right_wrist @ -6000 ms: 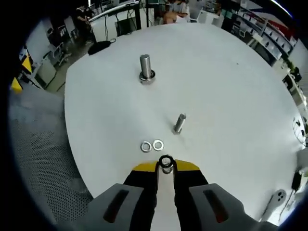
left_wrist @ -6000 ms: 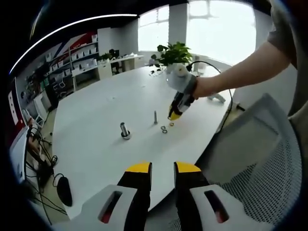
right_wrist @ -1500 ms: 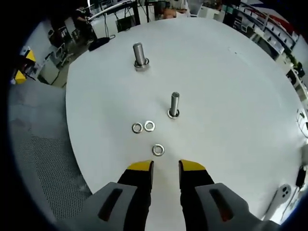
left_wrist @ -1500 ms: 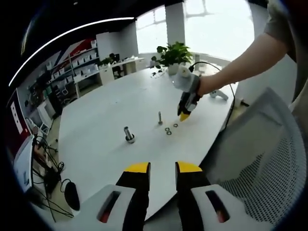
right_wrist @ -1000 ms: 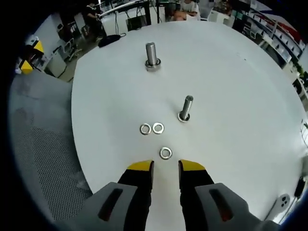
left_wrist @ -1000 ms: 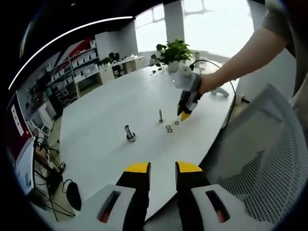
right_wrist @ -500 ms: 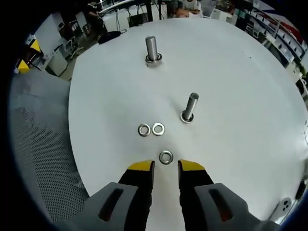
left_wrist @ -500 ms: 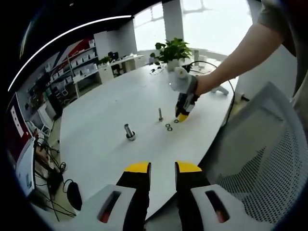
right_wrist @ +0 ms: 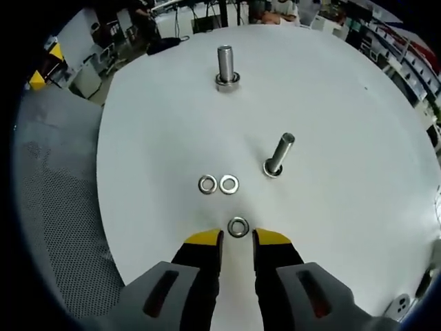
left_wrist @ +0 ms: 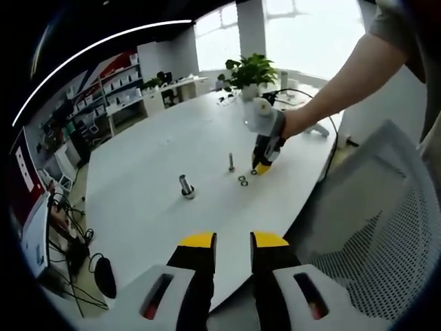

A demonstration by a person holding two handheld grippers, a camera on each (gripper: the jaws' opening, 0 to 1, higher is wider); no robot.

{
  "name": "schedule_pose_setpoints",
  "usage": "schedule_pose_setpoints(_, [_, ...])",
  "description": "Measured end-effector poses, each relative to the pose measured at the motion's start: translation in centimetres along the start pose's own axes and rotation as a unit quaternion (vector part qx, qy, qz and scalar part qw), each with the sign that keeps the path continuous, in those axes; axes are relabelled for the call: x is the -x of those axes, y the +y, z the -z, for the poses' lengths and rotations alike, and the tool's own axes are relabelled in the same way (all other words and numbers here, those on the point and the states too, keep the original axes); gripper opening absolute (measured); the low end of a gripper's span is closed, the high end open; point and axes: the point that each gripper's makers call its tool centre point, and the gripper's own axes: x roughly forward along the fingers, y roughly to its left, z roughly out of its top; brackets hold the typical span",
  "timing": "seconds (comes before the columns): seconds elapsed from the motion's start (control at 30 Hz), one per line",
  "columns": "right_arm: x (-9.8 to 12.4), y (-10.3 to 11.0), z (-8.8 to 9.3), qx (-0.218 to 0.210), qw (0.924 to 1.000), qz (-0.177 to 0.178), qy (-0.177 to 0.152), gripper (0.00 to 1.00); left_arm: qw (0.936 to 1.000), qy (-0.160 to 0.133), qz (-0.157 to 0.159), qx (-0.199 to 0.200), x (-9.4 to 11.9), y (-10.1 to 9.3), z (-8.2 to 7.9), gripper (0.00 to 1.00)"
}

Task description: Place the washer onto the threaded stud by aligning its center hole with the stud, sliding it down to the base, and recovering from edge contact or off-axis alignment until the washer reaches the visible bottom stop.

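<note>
A lone washer (right_wrist: 238,227) lies flat on the white table (right_wrist: 344,207), just ahead of my right gripper (right_wrist: 238,239) and level with the gap between its tips. The gripper's yellow-tipped jaws stand narrowly open with nothing between them. Two more washers (right_wrist: 218,184) lie side by side farther on. The slim threaded stud (right_wrist: 279,154) stands beyond them to the right, a ring at its base. In the left gripper view a hand holds the right gripper (left_wrist: 260,166) low by the washers (left_wrist: 242,181) and stud (left_wrist: 231,162). My left gripper (left_wrist: 233,241) hangs open off the table's near edge.
A thicker stud (right_wrist: 226,66) with a nut at its base stands farther back on the table, also seen as the thicker stud (left_wrist: 186,186). A mesh chair (left_wrist: 372,227) sits at the right, a potted plant (left_wrist: 251,69) at the far end. Cables and a mouse (left_wrist: 103,276) lie on the floor.
Six seconds ago my right gripper held a washer; it now lies on the table. Over the last second the right gripper has moved closer until its tips reach that washer. The left gripper has stayed put.
</note>
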Motion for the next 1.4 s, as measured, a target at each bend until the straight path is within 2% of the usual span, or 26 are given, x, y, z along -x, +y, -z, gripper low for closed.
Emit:
schedule_pose_setpoints(0.13, [-0.12, 0.19, -0.18, 0.045, 0.9989, -0.003, 0.01, 0.2, 0.9998, 0.005, -0.005, 0.016, 0.02, 0.56, 0.36, 0.17])
schedule_pose_setpoints(0.4, [-0.11, -0.04, -0.24, 0.068, 0.9972, -0.022, 0.023, 0.17, 1.0, 0.004, -0.001, 0.005, -0.01, 0.17, 0.13, 0.17])
schedule_pose_setpoints(0.5, [-0.17, -0.09, -0.28, 0.06, 0.9967, -0.031, 0.046, 0.17, 1.0, 0.005, -0.003, 0.004, 0.02, 0.28, 0.18, 0.17])
schedule_pose_setpoints(0.63, [-0.32, -0.21, -0.14, 0.098, 0.991, -0.029, 0.087, 0.16, 0.9999, 0.005, -0.003, 0.009, -0.01, 0.37, 0.23, 0.17])
schedule_pose_setpoints(0.73, [-0.41, -0.07, -0.23, 0.104, 0.9891, -0.024, 0.101, 0.15, 0.9999, 0.006, -0.004, 0.009, -0.01, 0.39, 0.25, 0.17])
schedule_pose_setpoints(0.83, [-0.38, -0.01, -0.13, 0.139, 0.9814, -0.017, 0.131, 0.15, 0.9999, 0.006, -0.004, 0.01, -0.02, 0.42, 0.29, 0.17])
schedule_pose_setpoints(1.07, [-0.45, 0.15, -0.1, 0.142, 0.9686, 0.007, 0.204, 0.15, 0.9999, 0.013, -0.005, 0.01, -0.11, 0.48, 0.55, 0.16])
schedule_pose_setpoints(1.23, [-0.61, -0.05, -0.23, 0.142, 0.9652, 0.014, 0.219, 0.13, 0.9998, 0.016, -0.008, 0.01, -0.09, 0.56, 0.62, 0.16])
schedule_pose_setpoints(1.4, [-0.31, -0.18, -0.06, 0.138, 0.9698, 0.01, 0.201, 0.12, 0.9998, 0.014, -0.009, 0.01, -0.03, 0.62, 0.58, 0.16])
